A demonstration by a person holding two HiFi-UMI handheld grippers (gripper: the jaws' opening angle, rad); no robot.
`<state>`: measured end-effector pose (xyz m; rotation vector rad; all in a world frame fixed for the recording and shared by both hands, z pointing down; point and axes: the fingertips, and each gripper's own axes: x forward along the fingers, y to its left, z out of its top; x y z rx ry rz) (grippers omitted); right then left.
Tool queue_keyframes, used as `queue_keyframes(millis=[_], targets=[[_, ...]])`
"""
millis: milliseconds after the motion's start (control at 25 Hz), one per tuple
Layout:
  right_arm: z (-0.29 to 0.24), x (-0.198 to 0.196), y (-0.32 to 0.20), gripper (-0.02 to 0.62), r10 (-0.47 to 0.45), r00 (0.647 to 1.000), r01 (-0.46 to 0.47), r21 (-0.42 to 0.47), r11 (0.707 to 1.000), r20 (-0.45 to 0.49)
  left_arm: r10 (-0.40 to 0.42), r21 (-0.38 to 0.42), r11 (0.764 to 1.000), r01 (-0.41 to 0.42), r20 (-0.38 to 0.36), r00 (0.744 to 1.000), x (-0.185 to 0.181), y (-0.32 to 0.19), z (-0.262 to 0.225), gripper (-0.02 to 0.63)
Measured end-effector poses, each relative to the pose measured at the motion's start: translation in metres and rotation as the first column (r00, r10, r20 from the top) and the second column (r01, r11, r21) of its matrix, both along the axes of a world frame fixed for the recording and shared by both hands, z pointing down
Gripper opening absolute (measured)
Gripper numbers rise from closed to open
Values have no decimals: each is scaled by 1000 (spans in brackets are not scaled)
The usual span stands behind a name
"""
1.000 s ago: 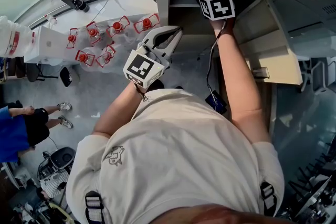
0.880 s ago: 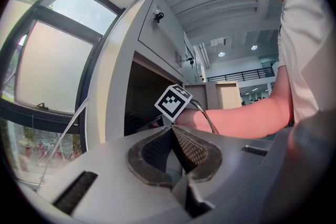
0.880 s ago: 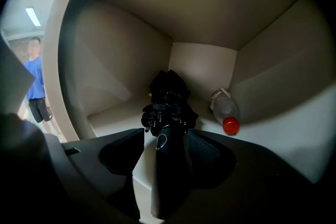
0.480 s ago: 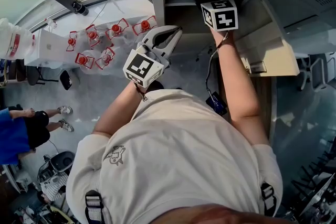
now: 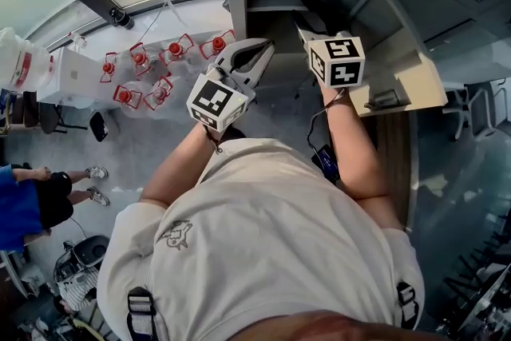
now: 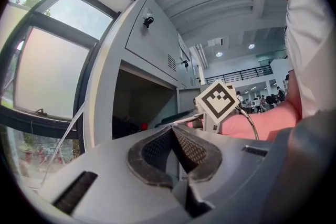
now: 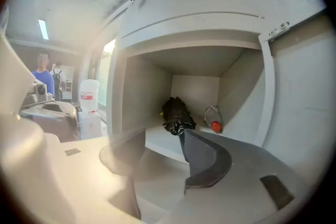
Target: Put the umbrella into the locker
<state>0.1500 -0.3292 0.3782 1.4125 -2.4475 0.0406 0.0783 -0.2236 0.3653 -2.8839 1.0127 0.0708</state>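
Right gripper (image 7: 156, 136): jaws spread, nothing between them, just outside the locker (image 7: 199, 29) opening, pointed in. Umbrella (image 7: 177, 114): black, folded, lying on the locker's compartment floor toward the back wall, clear of both jaws. Bottle (image 7: 212, 120) with a red cap lies just beside it, on the locker's door side. Locker door (image 7: 302, 97) stands open. Left gripper (image 6: 172, 129): jaws pressed together, empty, held in front of the locker, off toward its window-side edge.
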Motion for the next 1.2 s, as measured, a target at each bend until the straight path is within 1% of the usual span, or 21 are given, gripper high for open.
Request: queue_keyframes(millis=[80,160,240,360,480,600,760,960,1200], targets=[[-1,-2,14,253,-13,1000,13,13,1000,11,1,1,1000,-1,2,1000,1,0,-1,12],[-3,-5,28,236,-29,999,29,28,999,30,-3,-1,1000,3,-1,1000,2,1,-2,12],[-5,-9,41,205,-47,998,45,45,998,50,-12,-6,1000,12,-9,1000,2,1,-4,12],[-7,-11,56,133,-58,996,53,74,996,67,-11,-5,1000,10,-8,1000,3,1,-6,12],[-6,-11,62,92,-69,994,62,82,995,82,-6,-3,1000,6,-10,1000,2,2,-7,12],[-6,-10,66,64,-81,992,72,86,994,99,-6,-6,1000,5,-9,1000,1,5,-6,12],[-10,-11,73,49,-94,990,83,104,991,108,-4,-8,1000,4,-5,1000,-2,9,-8,12],[-11,-25,88,46,-102,989,90,108,990,106,17,1,1000,-17,-2,1000,-14,19,-10,12],[-17,-57,113,44,-98,988,84,120,989,116,43,-2,999,-43,-6,999,-49,36,-12,12]])
